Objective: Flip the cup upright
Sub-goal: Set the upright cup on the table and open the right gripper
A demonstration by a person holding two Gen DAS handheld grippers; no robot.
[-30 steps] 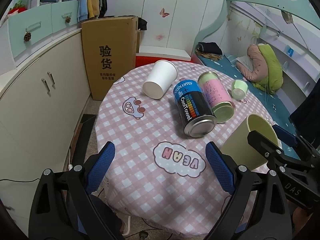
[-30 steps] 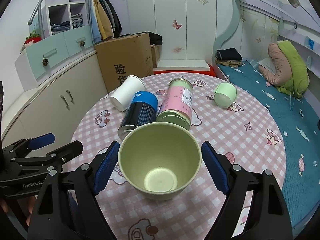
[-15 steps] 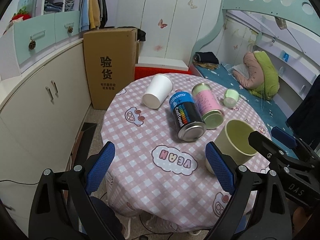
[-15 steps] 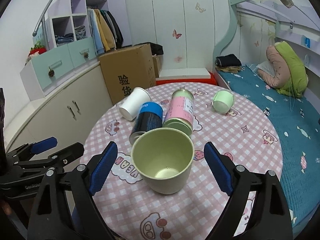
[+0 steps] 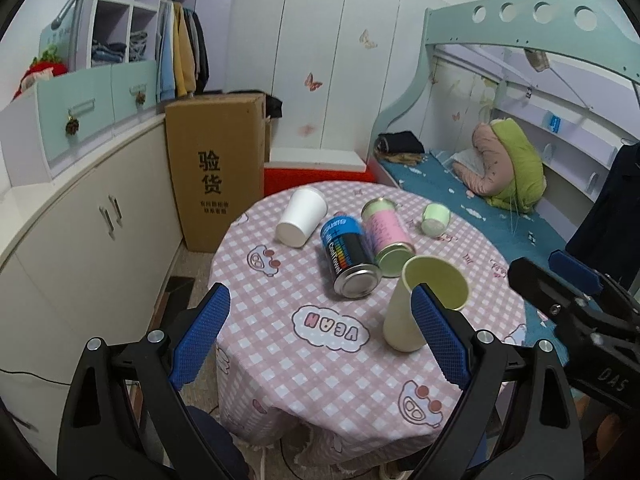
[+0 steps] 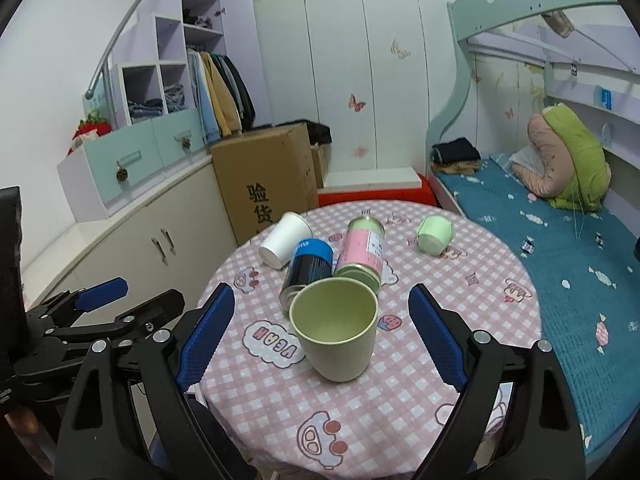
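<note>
We log one green cup [image 6: 335, 336] upright on the checked table [image 6: 400, 408], touched by neither gripper. Our right gripper [image 6: 318, 334] and left gripper [image 5: 320, 340]: jaws spread wide, holding nothing.

It was a child's bedroom at home: a bunk bed [image 6: 560, 240], butterfly-stickered wardrobe doors [image 6: 360, 80], hanging clothes [image 6: 220, 88] and a cartoon-print tablecloth [image 6: 400, 400].

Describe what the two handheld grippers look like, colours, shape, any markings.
Left gripper and right gripper match: black plastic frames, silver bolts, two splayed fingers with blue cross-hatched rubber pads. White lettering marks the bodies, "DAS" on the right one. No cables or sleeves visible.
</note>
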